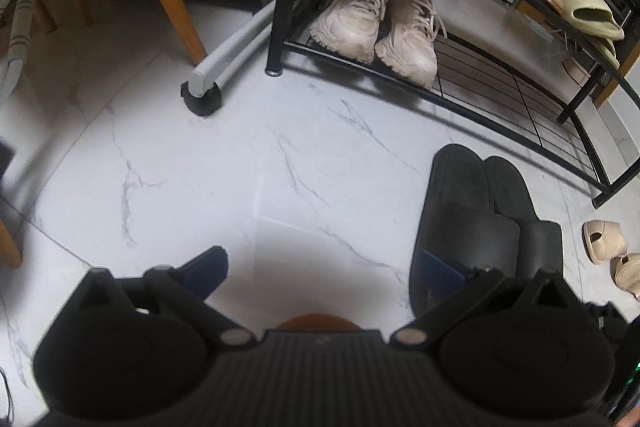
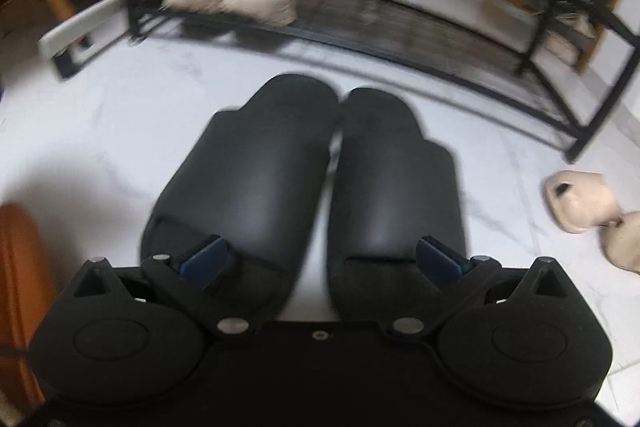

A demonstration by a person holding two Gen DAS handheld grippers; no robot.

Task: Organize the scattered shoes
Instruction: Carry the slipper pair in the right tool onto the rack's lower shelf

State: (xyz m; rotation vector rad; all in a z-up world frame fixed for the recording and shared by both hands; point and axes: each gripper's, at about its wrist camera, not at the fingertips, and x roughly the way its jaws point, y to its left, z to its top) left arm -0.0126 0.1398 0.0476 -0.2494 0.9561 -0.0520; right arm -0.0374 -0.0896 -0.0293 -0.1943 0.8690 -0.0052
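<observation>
Right wrist view: wide-open right tool (image 2: 320, 259) straddles paired black slippers (image 2: 304, 167) before the shoe rack (image 2: 400, 43), beige sandals (image 2: 580, 203) beside

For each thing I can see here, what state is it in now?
Black slippers: side by side on the floor, not gripped.
Sneakers: paired on the rack's bottom shelf.
Beige slippers: loose on the floor.
Left hand-held gripper: open, empty.
Right hand-held gripper: open, over the black slippers.

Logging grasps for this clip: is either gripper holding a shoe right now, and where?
Nothing is held. The right gripper is open above the black slippers; the left gripper is open over bare floor.
</observation>
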